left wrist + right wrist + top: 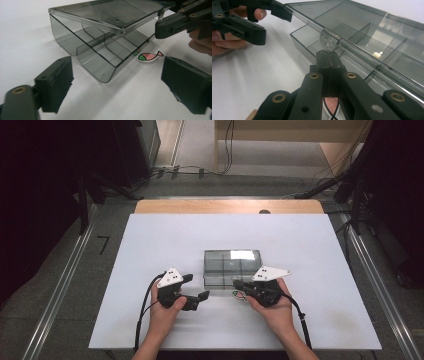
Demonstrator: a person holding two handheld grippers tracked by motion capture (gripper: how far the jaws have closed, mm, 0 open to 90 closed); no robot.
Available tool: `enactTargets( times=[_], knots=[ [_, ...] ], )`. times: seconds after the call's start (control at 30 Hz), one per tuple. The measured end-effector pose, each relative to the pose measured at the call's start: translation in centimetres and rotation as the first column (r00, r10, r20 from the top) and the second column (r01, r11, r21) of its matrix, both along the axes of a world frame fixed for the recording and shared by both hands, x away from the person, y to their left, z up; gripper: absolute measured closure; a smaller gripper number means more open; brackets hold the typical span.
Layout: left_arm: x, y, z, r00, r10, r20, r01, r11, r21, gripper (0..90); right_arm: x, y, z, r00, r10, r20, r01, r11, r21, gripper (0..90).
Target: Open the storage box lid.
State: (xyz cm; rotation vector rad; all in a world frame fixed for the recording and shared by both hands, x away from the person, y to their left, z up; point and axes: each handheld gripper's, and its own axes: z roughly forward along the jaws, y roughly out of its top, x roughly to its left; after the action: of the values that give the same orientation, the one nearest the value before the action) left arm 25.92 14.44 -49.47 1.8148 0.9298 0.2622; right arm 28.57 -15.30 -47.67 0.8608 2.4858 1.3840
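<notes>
The smoke-grey transparent plastic compartment box (232,268) rests on the white desk (150,245) with its hinged lid (110,15) raised at the near edge. The right gripper (328,56) has its jaws pressed together on the small clear tab (328,43) at the lid's front edge. The left gripper (115,80) has its jaws spread wide, holding nothing, with the box corner just ahead between them. A flat pink-and-green fish-shaped piece (149,56) lies on the desk just beside the box, below the right jaws.

White table top (150,245) on a wooden table (200,206); grey floor (60,285), cables (229,145), dark surroundings
</notes>
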Motion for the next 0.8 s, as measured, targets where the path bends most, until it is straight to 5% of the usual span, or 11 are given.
enactTargets(
  times=[0.53,0.8],
  knots=[
    [1.2,-0.6,1.4,1.0000,-0.007,0.006,0.007,0.9999,0.013,87.9,0.9,-0.5,1.6,0.9997,-0.018,0.016,0.018,1.000,0.019,87.6],
    [2.4,-1.4,2.0,0.9999,-0.001,0.012,0.001,1.0000,0.000,89.5,1.5,-0.9,1.6,0.9996,-0.027,-0.010,0.027,0.999,0.024,87.6]
  ],
)
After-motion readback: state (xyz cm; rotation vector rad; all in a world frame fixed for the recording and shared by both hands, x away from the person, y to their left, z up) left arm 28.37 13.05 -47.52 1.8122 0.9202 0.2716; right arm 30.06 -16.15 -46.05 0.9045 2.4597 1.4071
